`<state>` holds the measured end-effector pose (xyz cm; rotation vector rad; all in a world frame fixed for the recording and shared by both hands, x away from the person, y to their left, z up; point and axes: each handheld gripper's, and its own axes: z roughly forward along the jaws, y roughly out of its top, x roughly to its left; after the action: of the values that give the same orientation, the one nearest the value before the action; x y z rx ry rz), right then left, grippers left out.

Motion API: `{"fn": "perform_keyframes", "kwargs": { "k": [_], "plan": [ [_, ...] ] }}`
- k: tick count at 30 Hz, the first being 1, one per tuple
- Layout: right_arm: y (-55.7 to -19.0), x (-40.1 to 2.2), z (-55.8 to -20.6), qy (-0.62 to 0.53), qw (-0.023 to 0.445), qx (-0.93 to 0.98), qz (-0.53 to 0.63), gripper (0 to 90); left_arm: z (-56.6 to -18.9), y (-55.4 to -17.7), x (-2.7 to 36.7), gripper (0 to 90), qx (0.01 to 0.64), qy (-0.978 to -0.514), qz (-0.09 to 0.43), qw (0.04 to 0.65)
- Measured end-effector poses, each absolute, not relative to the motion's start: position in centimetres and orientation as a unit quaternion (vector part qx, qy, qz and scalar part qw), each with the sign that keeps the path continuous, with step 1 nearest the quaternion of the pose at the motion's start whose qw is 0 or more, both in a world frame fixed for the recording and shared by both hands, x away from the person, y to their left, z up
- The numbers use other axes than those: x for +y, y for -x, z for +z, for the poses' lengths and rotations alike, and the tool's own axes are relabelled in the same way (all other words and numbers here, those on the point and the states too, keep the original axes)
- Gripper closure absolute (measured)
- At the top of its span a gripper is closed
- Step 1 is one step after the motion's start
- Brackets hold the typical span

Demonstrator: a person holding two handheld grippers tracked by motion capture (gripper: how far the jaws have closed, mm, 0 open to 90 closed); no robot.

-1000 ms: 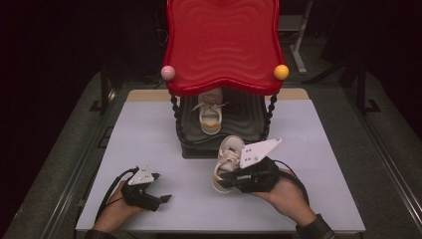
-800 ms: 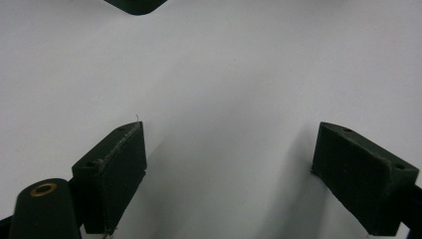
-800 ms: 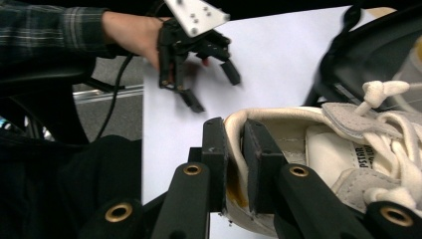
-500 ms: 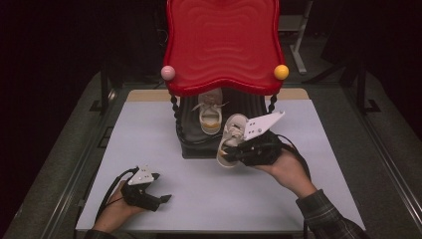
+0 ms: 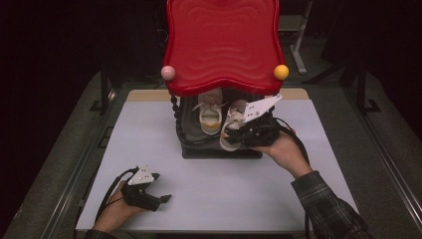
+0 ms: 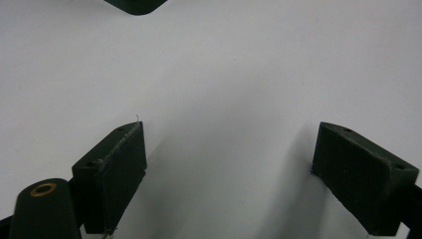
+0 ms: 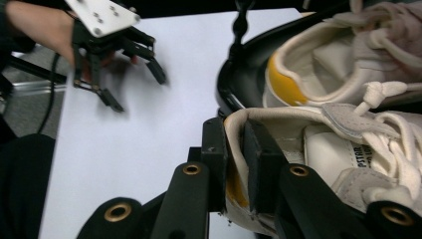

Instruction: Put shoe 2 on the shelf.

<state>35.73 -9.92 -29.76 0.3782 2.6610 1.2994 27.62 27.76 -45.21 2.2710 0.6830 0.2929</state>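
A rack with a red wavy top [image 5: 224,45] on black twisted posts stands at the table's middle back. One white shoe [image 5: 210,117] with a yellow heel lining lies on its black lower tray [image 5: 191,139]. My right gripper [image 5: 240,136] is shut on the heel collar of a second white shoe [image 5: 232,122], held at the tray's right half beside the first. In the right gripper view the jaws [image 7: 234,164] pinch that collar, with the held shoe [image 7: 348,164] below the other shoe [image 7: 318,64]. My left gripper [image 5: 160,187] rests open on the table at front left; its jaws [image 6: 236,174] hold nothing.
A pink ball [image 5: 168,72] and an orange ball [image 5: 281,71] sit on the red top's front corners. The white table [image 5: 239,189] spreads in front of the rack. The red top overhangs the tray. The left gripper [image 7: 135,88] lies beyond, in the right gripper view.
My right gripper has carried the shoe from the table in front of the rack, forward and slightly up, to the lower tray. The left gripper has stayed put.
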Motion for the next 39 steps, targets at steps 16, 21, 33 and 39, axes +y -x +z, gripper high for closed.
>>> {"fn": "perform_keyframes", "kwargs": {
  "k": [16, 21, 33, 39],
  "plan": [
    [-37.5, -9.6, -30.2, -0.131, 0.099, 0.892, 0.422, 79.5, -45.2, -27.6, 27.8, 13.0, 0.266, -0.884, 0.114, 0.367],
    [-37.4, -9.4, -30.5, -0.13, 0.104, 0.892, 0.42, 78.2, -45.2, -27.6, 27.7, 13.0, 0.267, -0.883, 0.114, 0.368],
    [-34.8, -11.6, -28.7, -0.161, 0.125, 0.853, 0.48, 67.3, -43.3, -28.1, 26.0, 29.5, 0.277, -0.885, 0.093, 0.362],
    [-33.7, -13.1, -30.1, -0.194, 0.116, 0.846, 0.482, 81.8, -40.5, -29.0, 23.2, 59.9, 0.247, -0.878, 0.085, 0.402]
  ]
}}
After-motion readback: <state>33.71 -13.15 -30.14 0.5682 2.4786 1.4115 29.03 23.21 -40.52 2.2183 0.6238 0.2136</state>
